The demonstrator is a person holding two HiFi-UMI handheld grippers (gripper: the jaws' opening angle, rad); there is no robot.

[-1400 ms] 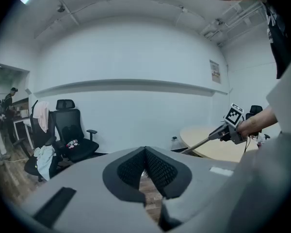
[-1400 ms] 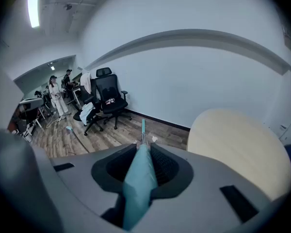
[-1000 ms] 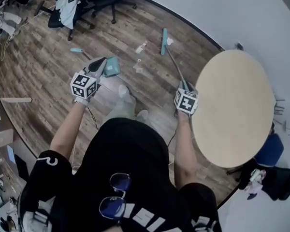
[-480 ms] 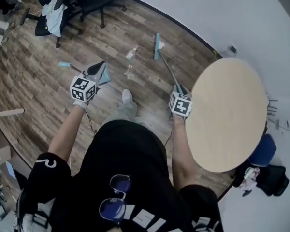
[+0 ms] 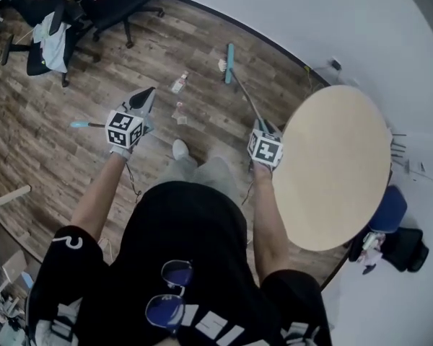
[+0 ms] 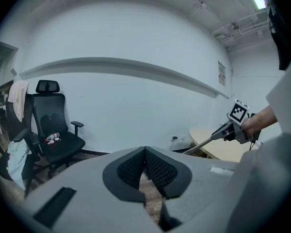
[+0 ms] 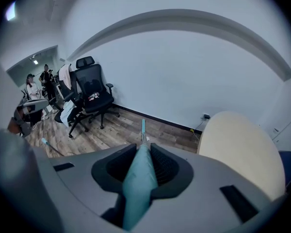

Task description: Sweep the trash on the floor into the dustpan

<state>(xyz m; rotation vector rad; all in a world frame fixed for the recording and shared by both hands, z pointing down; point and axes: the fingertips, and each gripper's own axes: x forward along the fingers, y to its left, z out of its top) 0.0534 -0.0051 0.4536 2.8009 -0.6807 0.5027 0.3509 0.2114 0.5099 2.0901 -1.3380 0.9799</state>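
1. My right gripper has its jaws clamped on the teal top end of the broom handle. The shaft runs away from me across the floor to the broom head, which sits near the floor's wall edge.
2. My left gripper has its ribbed pads pressed together at the tips. I can make out nothing between them in its own view.
3. In the head view a thin teal-tipped rod sticks out just beside the left gripper. I take it for the dustpan's handle, but I cannot find the pan itself.
4. The trash lies on open floor between the two grippers, nearer me than the broom head. Another scrap lies closer in, and a white bit sits just beside the bristles.
5. The pieces look thin and light, so I expect them to slide easily and to skitter or lift if struck hard. Slow, short pulls should suit them.
6. The broom looks stiff and long, and held at the very top its head will swing wide. A hold lower on the shaft would steady it. The round table is close on my right.
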